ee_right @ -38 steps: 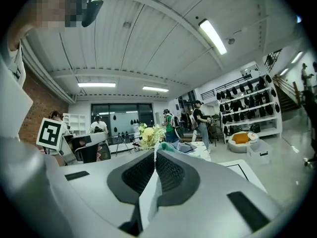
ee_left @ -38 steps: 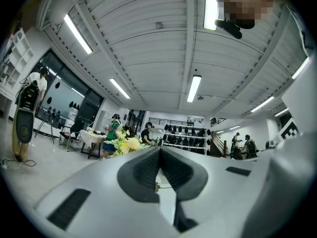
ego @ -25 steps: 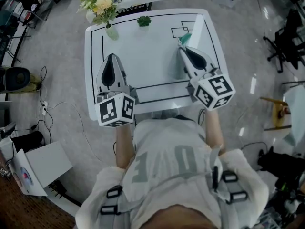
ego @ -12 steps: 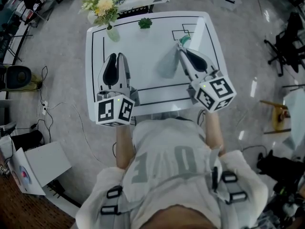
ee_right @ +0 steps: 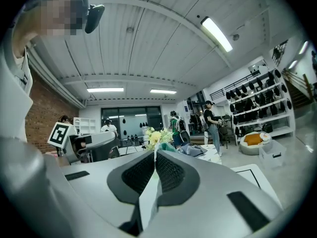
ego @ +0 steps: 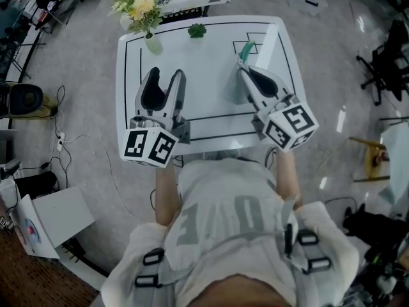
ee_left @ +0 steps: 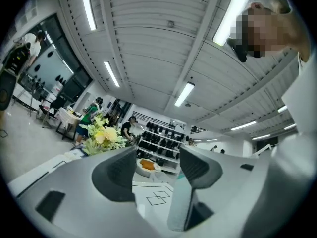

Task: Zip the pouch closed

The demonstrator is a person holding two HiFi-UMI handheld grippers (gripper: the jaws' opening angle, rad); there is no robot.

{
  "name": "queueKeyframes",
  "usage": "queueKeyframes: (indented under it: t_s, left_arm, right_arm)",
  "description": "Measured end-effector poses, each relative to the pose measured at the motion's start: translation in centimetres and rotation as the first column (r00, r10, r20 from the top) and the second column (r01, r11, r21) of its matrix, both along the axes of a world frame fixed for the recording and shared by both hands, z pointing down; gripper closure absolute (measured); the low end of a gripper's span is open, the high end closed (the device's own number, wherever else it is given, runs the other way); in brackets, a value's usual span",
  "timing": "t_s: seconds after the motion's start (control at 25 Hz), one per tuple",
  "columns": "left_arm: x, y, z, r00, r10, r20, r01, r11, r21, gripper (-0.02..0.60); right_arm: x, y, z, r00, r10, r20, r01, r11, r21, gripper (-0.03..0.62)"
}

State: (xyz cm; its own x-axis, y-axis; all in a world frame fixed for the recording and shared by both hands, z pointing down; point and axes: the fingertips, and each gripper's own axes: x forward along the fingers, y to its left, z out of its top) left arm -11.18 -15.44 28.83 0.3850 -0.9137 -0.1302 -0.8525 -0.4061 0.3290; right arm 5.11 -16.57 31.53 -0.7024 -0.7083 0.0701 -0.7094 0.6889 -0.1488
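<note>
Pouch (ego: 237, 89): thin, pale, teal at one end. It's pinched edge-on in the right gripper (ego: 242, 64) over the table (ego: 192, 56), teal end toward the far right corner. Can't read the zip state.

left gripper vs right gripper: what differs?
Jaws: on the left gripper they stand wide apart, nothing between them, having just been opening; on the right gripper they press shut on the pouch. Position: the left gripper is over the left half of the table, the right gripper over the right half. Shared: both point away from the person.
</note>
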Motion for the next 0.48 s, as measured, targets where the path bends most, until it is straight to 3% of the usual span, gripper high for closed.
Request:
queueKeyframes:
  t_s: [0.12,0.24,0.36,0.48]
  left_arm:
    - [2.4,0.5,-0.4,0.988,0.148,-0.043,-0.148,0.989,0.006,0.328]
    - [4.7,0.6,0.2,0.954,0.275,-0.119,-0.281,0.959,-0.037,0.328]
    - [6.7,0.8,0.6,0.892,0.396,-0.219,-0.417,0.907,-0.062,0.328]
    - [8.2,1.4,-0.2,0.824,0.468,-0.318,-0.498,0.867,-0.013,0.33]
  right_arm:
    - [-0.3,0.5,-0.3,0.998,-0.06,-0.005,0.061,0.998,0.008,0.577]
    - [-0.9,1.1,-0.7,0.988,-0.156,0.014,0.156,0.988,0.002,0.577]
    - [-1.7,1.9,-0.9,0.962,-0.267,0.06,0.268,0.963,-0.016,0.577]
    - [-2.1,2.9,-1.2,0.929,-0.356,0.097,0.36,0.933,-0.024,0.577]
